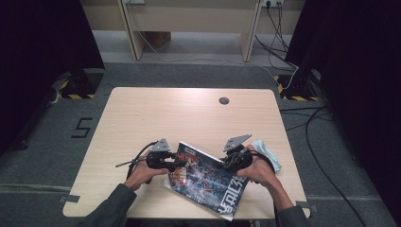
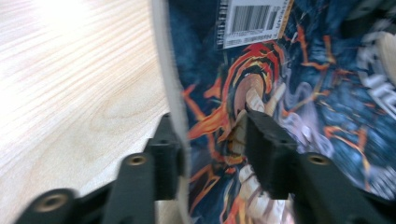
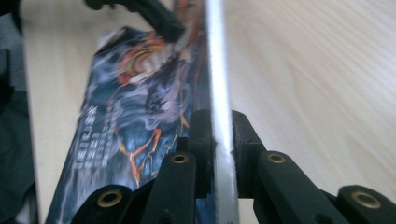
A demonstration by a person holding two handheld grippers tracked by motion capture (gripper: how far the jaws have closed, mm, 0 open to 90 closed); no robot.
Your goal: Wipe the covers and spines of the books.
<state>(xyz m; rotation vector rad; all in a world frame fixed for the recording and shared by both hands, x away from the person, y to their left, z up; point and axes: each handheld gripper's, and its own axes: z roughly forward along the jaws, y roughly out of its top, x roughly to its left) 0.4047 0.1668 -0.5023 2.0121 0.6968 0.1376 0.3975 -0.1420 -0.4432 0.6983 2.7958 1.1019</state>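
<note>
Two claws: both worked on one book [image 1: 208, 177] near the front edge of the table [image 1: 189, 113].
Book position: it lay toward the front right corner, turned at an angle to the table's edges, its dark blue and orange cover facing up.
Book detail: a white barcode label [image 2: 254, 21] sat on the cover in the left gripper view.
Left claw [image 1: 177, 163]: it met the book's left edge; its jaws stood apart, one on the table side of the edge and one over the cover [image 2: 303, 107]. Whether either jaw pressed on the book could not be told.
Right claw [image 1: 227, 161]: it met the book's far right edge; its jaws were clamped on the thin white edge [image 3: 219, 93], one jaw on each face.
Book attitude: in the right gripper view the gripped edge stood up between the jaws, with the cover to one side and bare table to the other.
Cloth [image 1: 267, 151]: a pale crumpled piece lay near the right edge of the table, just beside the right hand [image 1: 260, 170].
Grommet [image 1: 224, 100]: a small round grey fitting sat near the far edge.
</note>
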